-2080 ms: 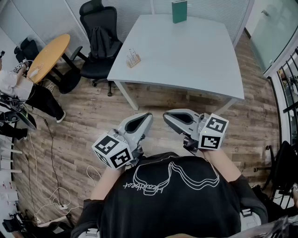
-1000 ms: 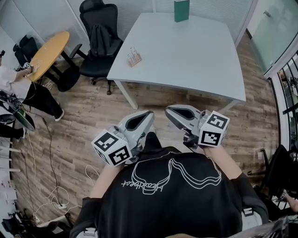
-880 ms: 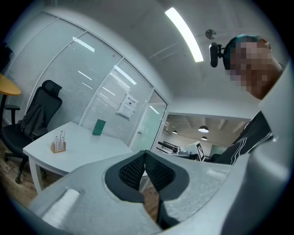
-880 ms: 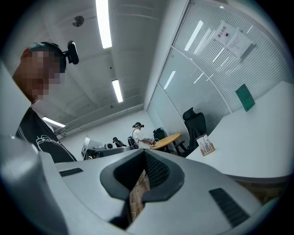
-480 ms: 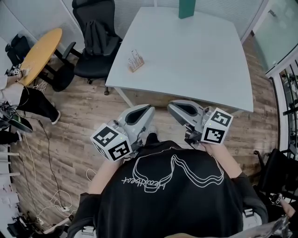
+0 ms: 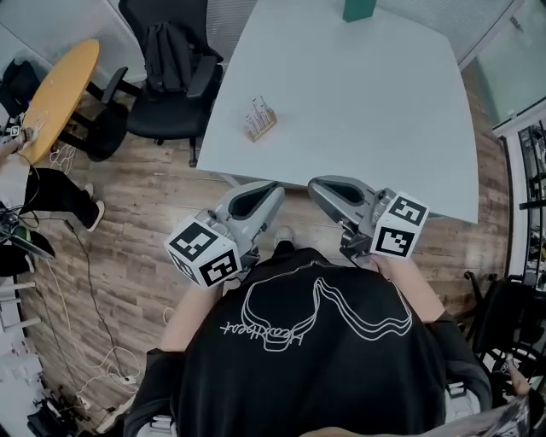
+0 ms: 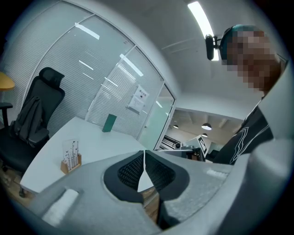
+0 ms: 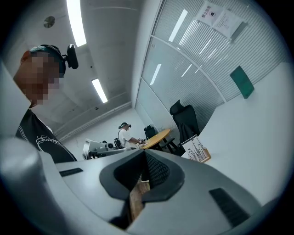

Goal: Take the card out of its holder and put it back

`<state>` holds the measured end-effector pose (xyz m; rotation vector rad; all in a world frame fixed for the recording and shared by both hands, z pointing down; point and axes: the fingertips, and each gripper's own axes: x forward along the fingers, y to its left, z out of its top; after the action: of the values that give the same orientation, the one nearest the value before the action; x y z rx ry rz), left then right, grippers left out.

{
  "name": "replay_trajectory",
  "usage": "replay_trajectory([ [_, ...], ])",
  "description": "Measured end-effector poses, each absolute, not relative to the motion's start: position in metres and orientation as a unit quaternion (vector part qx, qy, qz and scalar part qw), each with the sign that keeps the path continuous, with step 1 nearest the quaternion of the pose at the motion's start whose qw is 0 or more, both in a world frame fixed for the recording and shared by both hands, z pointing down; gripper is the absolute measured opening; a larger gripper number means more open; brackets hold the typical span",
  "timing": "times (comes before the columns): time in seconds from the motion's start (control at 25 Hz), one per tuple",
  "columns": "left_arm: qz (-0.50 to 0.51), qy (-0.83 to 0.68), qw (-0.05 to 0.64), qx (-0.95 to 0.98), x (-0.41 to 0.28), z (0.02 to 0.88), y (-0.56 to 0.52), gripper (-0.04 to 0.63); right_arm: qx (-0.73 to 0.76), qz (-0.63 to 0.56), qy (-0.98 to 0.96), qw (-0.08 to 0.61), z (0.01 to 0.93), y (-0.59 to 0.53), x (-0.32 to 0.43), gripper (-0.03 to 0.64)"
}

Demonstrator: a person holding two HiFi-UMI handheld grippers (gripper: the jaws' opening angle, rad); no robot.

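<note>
Head view: held left gripper (image 6: 271,193) and right gripper (image 6: 316,187) near the chest, both pressed shut on nothing, probably ahead of reaching, with card (image 6: 258,111) upright in holder (image 6: 264,129) at table's (image 6: 384,111) near left edge.

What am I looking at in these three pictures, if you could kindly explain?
No robot here: a person holds hand-operated tongs in each hand. The head view comes from a camera on the person's head, looking down: the left tongs and right tongs point toward a white table. The cubes with black squares are part of the tongs. The other two views come from cameras riding on each pair, looking along its jaws. Both pairs are shut and hold nothing. On the table stand a small wooden holder with a card upright in it, near the corner, and a green box at the far edge.
</note>
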<state>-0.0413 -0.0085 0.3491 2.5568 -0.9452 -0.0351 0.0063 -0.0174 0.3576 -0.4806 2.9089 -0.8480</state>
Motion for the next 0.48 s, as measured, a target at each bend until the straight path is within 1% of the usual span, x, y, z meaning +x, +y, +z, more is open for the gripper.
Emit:
replay_trajectory([
  [0.16, -0.017, -0.326, 0.216, 0.92, -0.048, 0.357, -0.017, 0.014, -0.169, -0.286, 0.943, 0.026, 0.365, -0.024, 0.005, 0.009],
  [0.32, -0.015, -0.333, 0.234, 0.913, -0.081, 0.379, -0.069, 0.015, -0.178, -0.296, 0.938, 0.013, 0.377, -0.073, -0.016, 0.009],
  [0.48, -0.011, -0.333, 0.245, 0.911, -0.097, 0.392, -0.091, 0.015, -0.195, -0.302, 0.933, 0.001, 0.387, -0.096, -0.02, 0.009],
])
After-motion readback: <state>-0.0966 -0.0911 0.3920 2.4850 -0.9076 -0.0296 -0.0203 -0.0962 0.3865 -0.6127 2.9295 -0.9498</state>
